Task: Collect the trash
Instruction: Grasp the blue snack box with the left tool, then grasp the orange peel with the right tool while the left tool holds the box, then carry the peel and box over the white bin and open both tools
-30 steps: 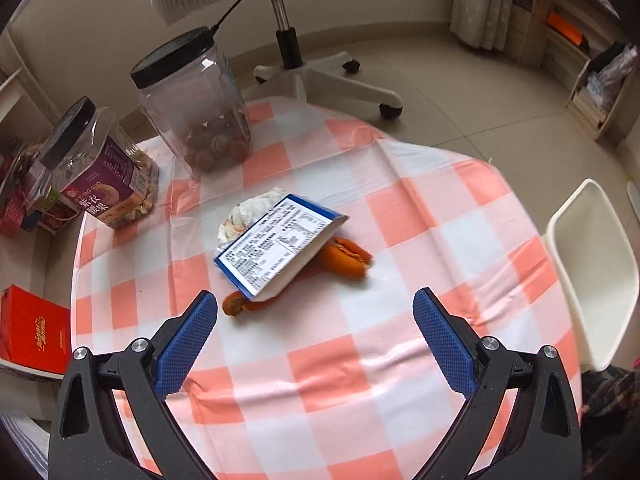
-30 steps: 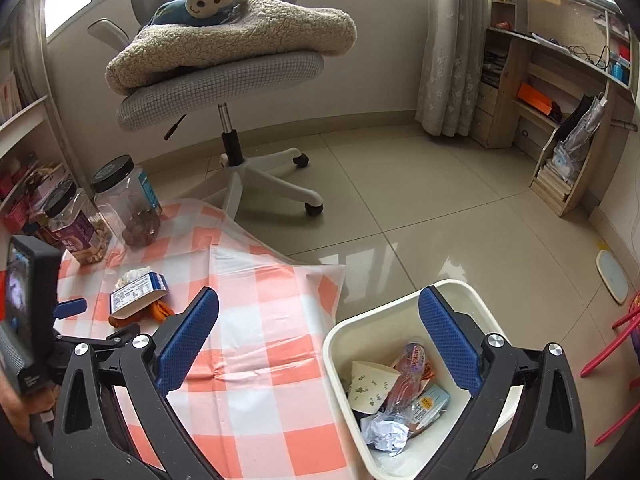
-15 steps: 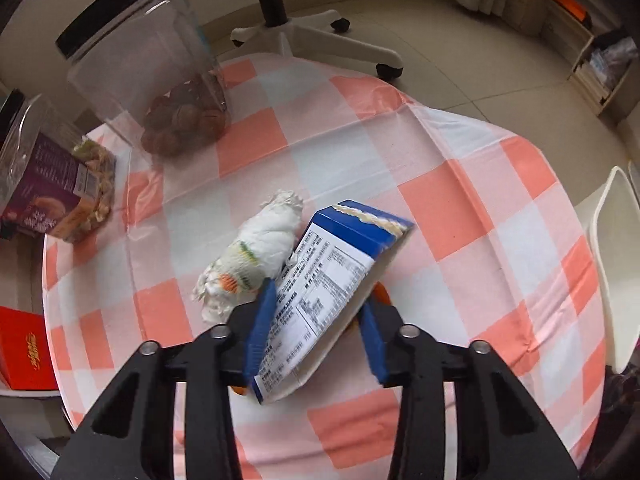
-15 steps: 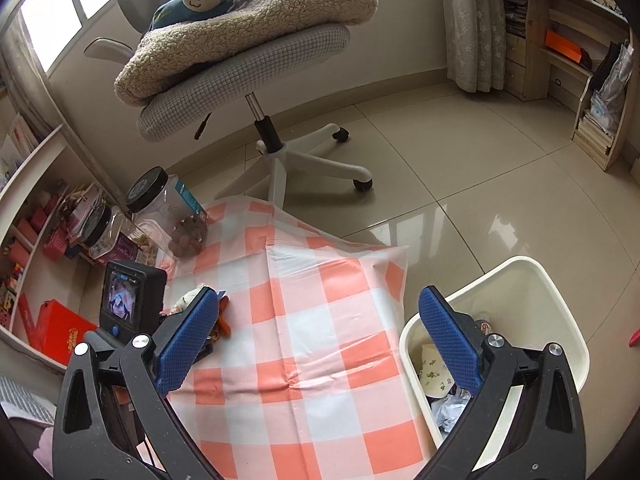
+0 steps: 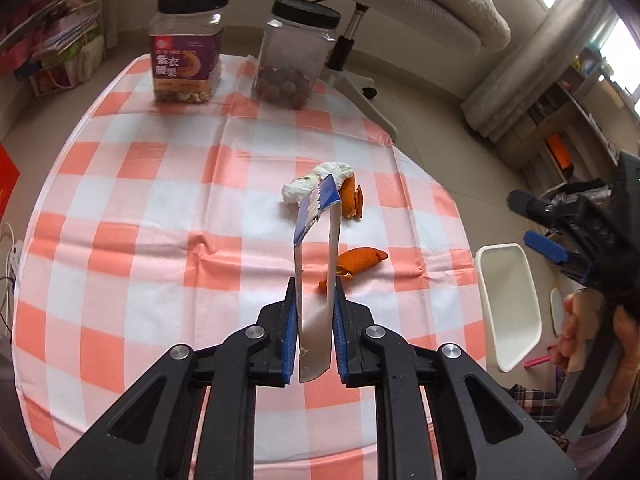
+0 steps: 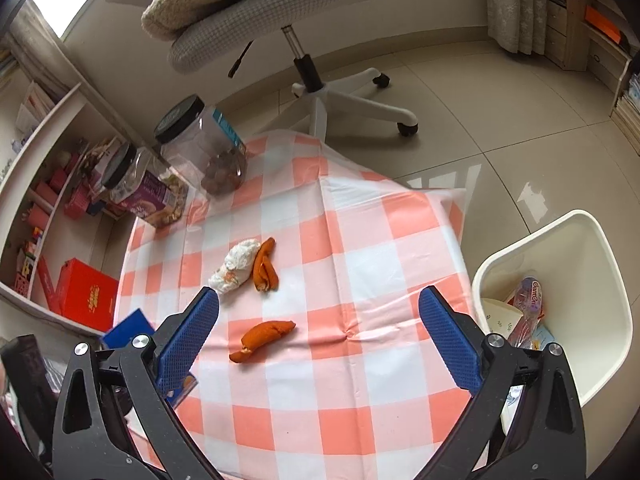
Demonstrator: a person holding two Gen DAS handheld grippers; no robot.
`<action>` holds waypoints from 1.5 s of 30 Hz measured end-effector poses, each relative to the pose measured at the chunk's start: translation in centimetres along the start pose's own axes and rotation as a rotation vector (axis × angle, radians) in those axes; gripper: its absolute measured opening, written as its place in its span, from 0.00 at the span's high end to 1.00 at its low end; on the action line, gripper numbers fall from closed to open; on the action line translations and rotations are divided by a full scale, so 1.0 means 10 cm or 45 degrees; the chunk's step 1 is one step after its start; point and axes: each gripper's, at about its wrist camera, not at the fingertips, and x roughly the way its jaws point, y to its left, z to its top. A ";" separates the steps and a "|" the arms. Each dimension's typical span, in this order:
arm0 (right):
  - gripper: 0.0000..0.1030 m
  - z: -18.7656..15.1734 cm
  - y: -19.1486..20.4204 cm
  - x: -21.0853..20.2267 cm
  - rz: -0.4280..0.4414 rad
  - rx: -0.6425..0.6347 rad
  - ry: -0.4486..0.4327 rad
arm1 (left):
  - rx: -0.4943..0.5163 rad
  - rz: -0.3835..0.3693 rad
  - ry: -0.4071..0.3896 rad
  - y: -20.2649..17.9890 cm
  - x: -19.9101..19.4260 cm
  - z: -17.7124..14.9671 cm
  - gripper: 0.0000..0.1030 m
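The left tool [image 5: 314, 312] clamps a flattened blue carton [image 5: 318, 264], held above the desk [image 5: 160, 208]. The right tool [image 6: 320, 336] is wide open and empty over peels [image 6: 264, 334] and a tissue wad [image 6: 236, 266]; a bin [image 6: 592, 240] stands beside the desk.

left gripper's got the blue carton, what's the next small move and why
Probably carry it across to the white bin beside the table. The left gripper is shut on the flattened blue carton, already lifted off the checked cloth, and the bin already holds other trash. The right gripper is open and empty.
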 end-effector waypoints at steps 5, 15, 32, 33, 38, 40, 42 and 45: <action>0.07 -0.21 0.18 0.46 -0.036 -0.035 0.161 | -0.026 0.027 -0.159 0.07 -0.35 -0.09 0.85; 0.25 -0.56 0.73 1.15 0.040 -0.025 0.346 | 0.020 0.025 -0.297 0.14 -0.73 0.03 0.84; 0.86 -0.49 0.85 1.20 0.061 -0.194 0.228 | -0.064 0.125 -0.292 0.47 -0.78 0.01 0.83; 0.86 -0.46 0.86 1.13 0.089 -0.192 0.208 | -0.065 0.125 -0.296 0.47 -0.78 0.01 0.83; 0.86 -0.36 0.94 0.73 0.209 -0.194 0.105 | -0.055 0.124 -0.326 0.43 -0.81 0.01 0.83; 0.86 -0.34 0.97 0.57 0.236 -0.207 0.055 | -0.046 0.131 -0.338 0.41 -0.81 0.01 0.83; 0.86 -0.31 0.99 0.43 0.260 -0.218 0.010 | -0.035 0.133 -0.346 0.38 -0.81 0.01 0.83; 0.86 -0.32 1.01 0.22 0.285 -0.242 -0.049 | -0.019 0.137 -0.363 0.32 -0.80 0.01 0.83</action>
